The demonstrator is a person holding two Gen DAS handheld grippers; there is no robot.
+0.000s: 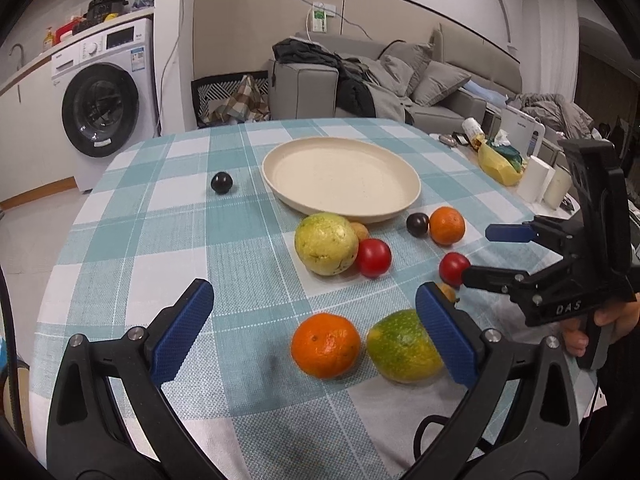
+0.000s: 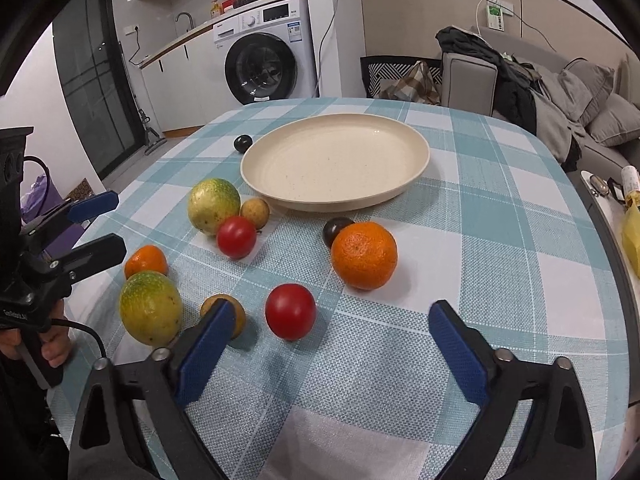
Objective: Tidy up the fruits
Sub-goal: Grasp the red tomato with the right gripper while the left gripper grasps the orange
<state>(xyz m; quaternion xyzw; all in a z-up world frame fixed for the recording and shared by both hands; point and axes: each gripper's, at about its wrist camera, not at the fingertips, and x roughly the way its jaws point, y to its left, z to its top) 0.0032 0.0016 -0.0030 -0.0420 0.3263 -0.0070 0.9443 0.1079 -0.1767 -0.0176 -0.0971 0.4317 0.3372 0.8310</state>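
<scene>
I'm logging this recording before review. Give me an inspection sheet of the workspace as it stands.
Surface: round table with a teal-and-white checked cloth.
Job's things: cream plate holds no fruit; around it lie two oranges, two yellow-green fruits, two red tomatoes, two dark plums and two small tan fruits.
Clutter: yellow bag and paper rolls on a side surface.
Grippers: left gripper and right gripper both open, holding nothing.
Cables: black cable by the left handle.
Surroundings: washing machine, grey sofa.
</scene>
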